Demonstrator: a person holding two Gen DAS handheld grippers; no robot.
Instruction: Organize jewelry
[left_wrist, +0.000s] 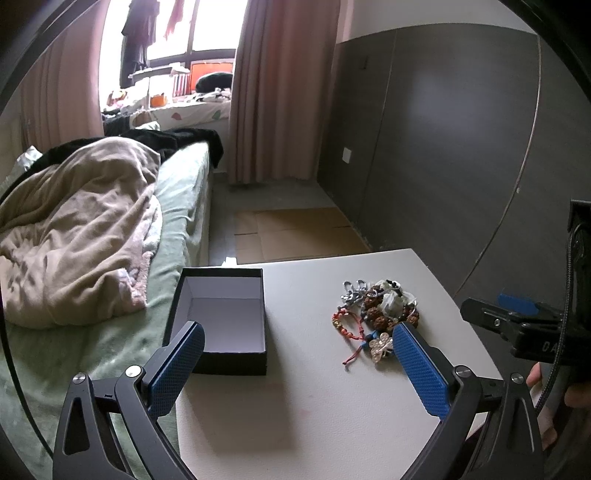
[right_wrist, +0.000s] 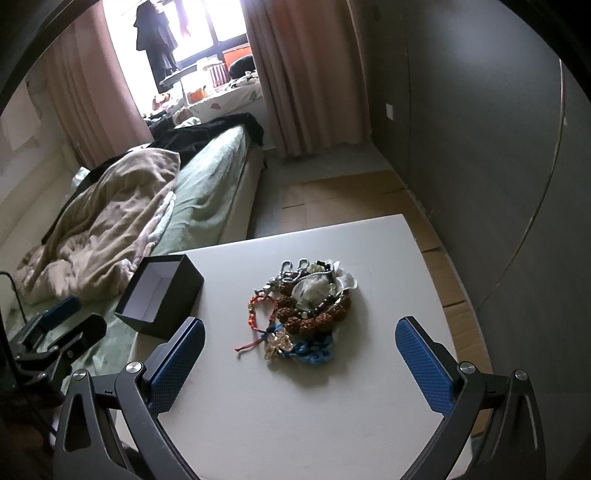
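A pile of jewelry (right_wrist: 304, 306) lies on the white table (right_wrist: 295, 406): brown bead bracelets, a red cord bracelet (right_wrist: 255, 314), a blue chain (right_wrist: 314, 352), silver chains and a clear flower piece. The pile also shows in the left wrist view (left_wrist: 376, 314). An open black box (left_wrist: 221, 321) with a white inside stands empty at the table's left edge; it shows in the right wrist view (right_wrist: 160, 295) too. My left gripper (left_wrist: 297, 363) is open and empty above the table between box and pile. My right gripper (right_wrist: 299, 363) is open and empty just in front of the pile.
A bed (left_wrist: 92, 258) with a green sheet and a beige blanket (left_wrist: 74, 229) adjoins the table's left side. A grey wall (left_wrist: 443, 129) runs along the right. Cardboard (left_wrist: 295, 232) covers the floor beyond the table. Curtains and a window are at the far end.
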